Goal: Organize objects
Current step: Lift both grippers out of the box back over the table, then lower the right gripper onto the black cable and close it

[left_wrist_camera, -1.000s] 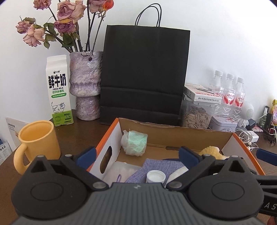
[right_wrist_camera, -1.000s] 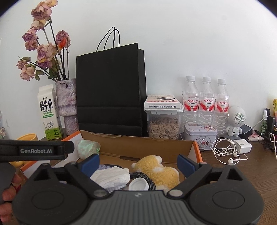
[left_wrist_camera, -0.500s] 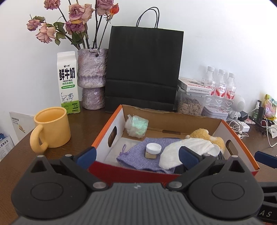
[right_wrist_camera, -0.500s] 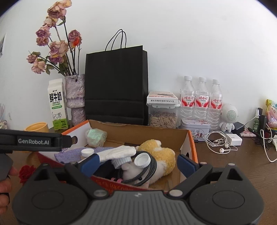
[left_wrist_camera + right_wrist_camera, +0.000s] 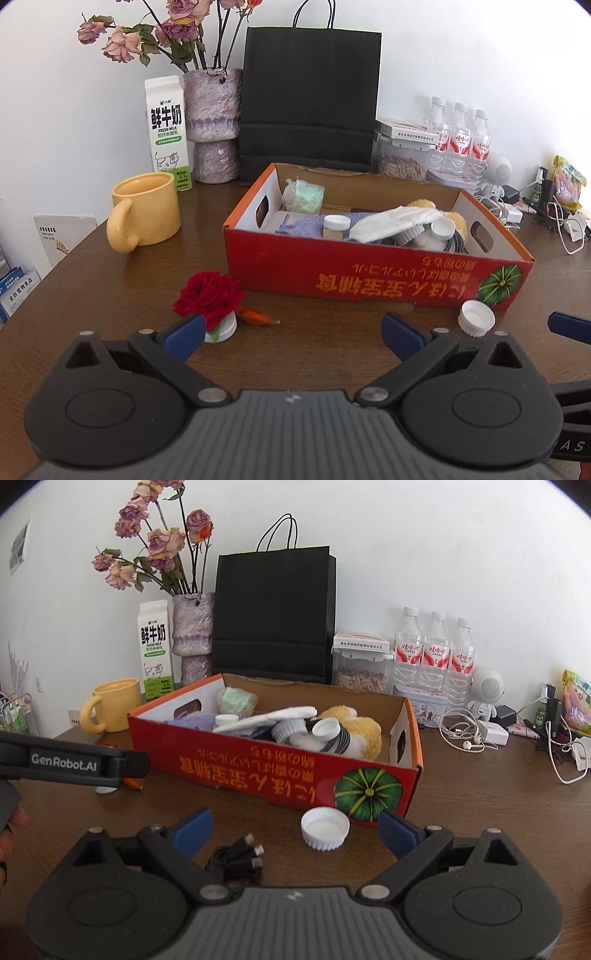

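On the brown table (image 5: 314,354), a red cardboard box (image 5: 369,273) holds a plush toy (image 5: 364,729), white cloth (image 5: 395,219), purple cloth (image 5: 301,227) and small jars. Left gripper (image 5: 291,332) spread wide, empty, above the table before the box. Red rose (image 5: 210,297) touches its left fingertip. Right gripper (image 5: 295,829) also spread, empty. White cap (image 5: 325,829) lies between its fingers, against the box front; black cable (image 5: 236,862) just beside the left finger.

Black bag (image 5: 310,99), milk carton (image 5: 168,133), 3 water bottles (image 5: 434,650) along wall.
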The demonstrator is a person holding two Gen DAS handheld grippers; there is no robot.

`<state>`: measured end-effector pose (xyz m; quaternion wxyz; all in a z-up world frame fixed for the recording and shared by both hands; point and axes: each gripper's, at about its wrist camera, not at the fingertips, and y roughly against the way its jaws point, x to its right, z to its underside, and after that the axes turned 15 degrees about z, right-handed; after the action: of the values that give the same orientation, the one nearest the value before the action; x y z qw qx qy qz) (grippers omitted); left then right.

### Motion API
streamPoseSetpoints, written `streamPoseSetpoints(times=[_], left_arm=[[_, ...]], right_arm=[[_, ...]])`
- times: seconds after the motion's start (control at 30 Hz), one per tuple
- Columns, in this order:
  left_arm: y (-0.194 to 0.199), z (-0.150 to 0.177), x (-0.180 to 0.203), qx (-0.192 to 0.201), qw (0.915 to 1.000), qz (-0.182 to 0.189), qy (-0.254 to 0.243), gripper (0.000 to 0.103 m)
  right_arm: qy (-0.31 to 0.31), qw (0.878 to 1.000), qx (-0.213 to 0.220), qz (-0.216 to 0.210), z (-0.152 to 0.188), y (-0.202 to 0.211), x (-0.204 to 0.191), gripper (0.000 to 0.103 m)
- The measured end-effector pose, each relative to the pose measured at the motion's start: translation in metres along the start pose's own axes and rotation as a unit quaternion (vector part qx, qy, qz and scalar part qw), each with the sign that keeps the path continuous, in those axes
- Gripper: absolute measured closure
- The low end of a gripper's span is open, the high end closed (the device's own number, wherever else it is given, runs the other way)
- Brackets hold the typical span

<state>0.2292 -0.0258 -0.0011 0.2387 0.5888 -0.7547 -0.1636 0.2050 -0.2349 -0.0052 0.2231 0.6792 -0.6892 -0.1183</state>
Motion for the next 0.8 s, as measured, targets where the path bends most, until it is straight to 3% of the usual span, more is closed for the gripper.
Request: streamPoseSetpoints(times=[0.3,0.47,0.57,0.7,0.8], left_arm=[[0.014,0.019,-0.007,-0.02,0.9998,-0.006,0.003,0.0],[0.014,0.021,-0.012,-0.024,0.9997,-0.006,0.008,0.0],[0.012,0.022,-0.014,-0.026,0.9996,-0.004,0.013,0.0],[0.01,0.023,-0.015,-0.029,0.9995,-0.003,0.015,0.0],[0.009,0.025,-0.014,-0.032,0.9994,-0.002,0.015,0.0]], right_arm=[[0.035,0.999,-0.024,-0.018,0.014,0.0,-0.022,0.007],[0.051,0.997,-0.047,-0.027,0.011,-0.018,-0.034,0.013],[0.051,0.996,-0.064,-0.039,0.009,-0.031,-0.039,0.022],[0.037,0.995,-0.067,-0.069,0.008,-0.034,-0.039,0.061],[0.025,0.995,-0.062,-0.074,0.009,-0.031,-0.035,0.061]])
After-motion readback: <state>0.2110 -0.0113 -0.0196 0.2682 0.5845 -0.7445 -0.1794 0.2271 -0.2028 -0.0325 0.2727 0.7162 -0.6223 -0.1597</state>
